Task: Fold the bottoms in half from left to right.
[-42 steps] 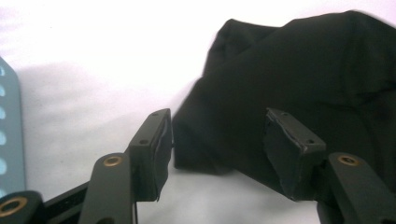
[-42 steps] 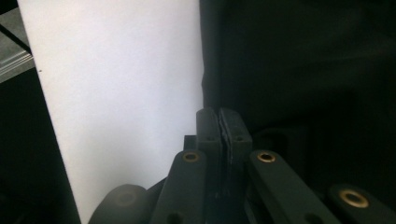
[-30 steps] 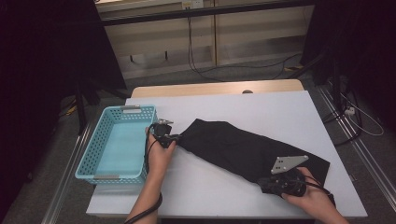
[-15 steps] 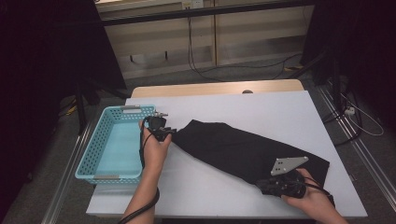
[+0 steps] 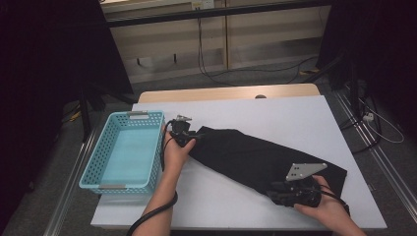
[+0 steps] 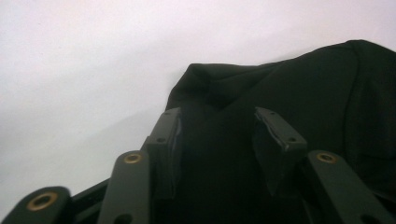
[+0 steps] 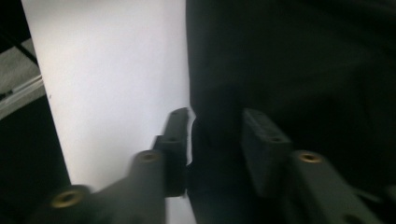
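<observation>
Black claws both parted, just opened. Left claw (image 5: 193, 139) at the near-basket end of the dark cloth (image 5: 255, 160), fabric between the jaws, unpinched. Right claw (image 5: 273, 192) at the cloth's far end, likewise loose. Cloth spread flat on the white surface (image 5: 305, 118), just beside the blue basket (image 5: 93, 169).

The left gripper (image 5: 189, 139) is held at the end of a forearm stretched toward twelve o'clock, its jaws just opened and parted. The right gripper (image 5: 275, 192) is pointed toward nine o'clock, its jaws likewise just opened.
</observation>
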The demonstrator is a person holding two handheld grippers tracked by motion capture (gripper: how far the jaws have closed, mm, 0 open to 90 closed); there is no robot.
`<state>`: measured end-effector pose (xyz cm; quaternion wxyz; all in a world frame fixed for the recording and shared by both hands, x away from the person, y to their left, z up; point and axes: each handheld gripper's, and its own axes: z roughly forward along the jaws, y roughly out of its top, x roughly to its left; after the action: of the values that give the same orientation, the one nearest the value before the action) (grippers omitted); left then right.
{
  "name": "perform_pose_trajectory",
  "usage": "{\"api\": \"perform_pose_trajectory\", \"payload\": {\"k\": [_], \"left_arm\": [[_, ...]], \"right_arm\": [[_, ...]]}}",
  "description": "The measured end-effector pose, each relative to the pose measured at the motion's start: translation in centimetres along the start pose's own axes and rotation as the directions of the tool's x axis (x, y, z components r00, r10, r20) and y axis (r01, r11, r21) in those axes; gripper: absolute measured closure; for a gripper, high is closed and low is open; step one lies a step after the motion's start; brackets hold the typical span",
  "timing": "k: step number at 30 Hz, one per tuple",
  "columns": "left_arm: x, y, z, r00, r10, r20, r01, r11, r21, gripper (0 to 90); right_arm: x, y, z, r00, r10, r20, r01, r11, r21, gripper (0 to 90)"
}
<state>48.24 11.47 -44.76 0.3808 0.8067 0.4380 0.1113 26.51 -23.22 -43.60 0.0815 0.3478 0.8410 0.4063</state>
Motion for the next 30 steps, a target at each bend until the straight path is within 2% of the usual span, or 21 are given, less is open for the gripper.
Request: {"api": "perform_pose_trajectory", "payload": {"k": [2,5,9,13,18,24,30], "left_arm": [[0.0,-0.1,0.4,0.9998,0.006,0.018,-0.007,0.9997,0.023,59.1],[-0.2,-0.1,0.7,0.9999,0.015,0.008,-0.015,0.9995,0.029,67.6],[-0.6,0.1,0.4,0.9993,0.038,0.006,-0.038,0.9967,0.072,84.3],[-0.8,0.1,0.2,0.9994,0.033,0.008,-0.033,0.9966,0.076,89.5],[-0.7,0.4,-0.7,0.9995,0.03,0.0,-0.03,0.9982,0.052,90.0],[0.3,1.1,-2.6,0.9993,0.02,-0.032,-0.02,0.9997,0.017,90.0],[1.1,0.5,-2.4,0.9986,-0.001,-0.052,0.003,0.9997,0.024,90.0]], "right_arm": [[-0.1,0.1,-0.1,1.0,0.007,0.006,-0.007,1.0,-0.018,50.2],[-0.1,0.1,-0.1,0.9999,0.006,0.012,-0.006,1.0,-0.023,42.7],[-0.3,0.1,0.0,0.999,0.02,0.041,-0.019,0.999,-0.03,34.1],[-0.5,0.2,-0.1,0.9981,0.035,0.051,-0.033,0.998,-0.047,32.3],[-0.7,0.2,-0.3,0.9959,0.06,0.068,-0.055,0.996,-0.067,28.9],[-1.0,0.1,-0.3,0.9943,0.071,0.08,-0.065,0.995,-0.072,26.2],[-0.8,0.2,-0.2,0.9946,0.069,0.078,-0.063,0.995,-0.074,25.1]]}}
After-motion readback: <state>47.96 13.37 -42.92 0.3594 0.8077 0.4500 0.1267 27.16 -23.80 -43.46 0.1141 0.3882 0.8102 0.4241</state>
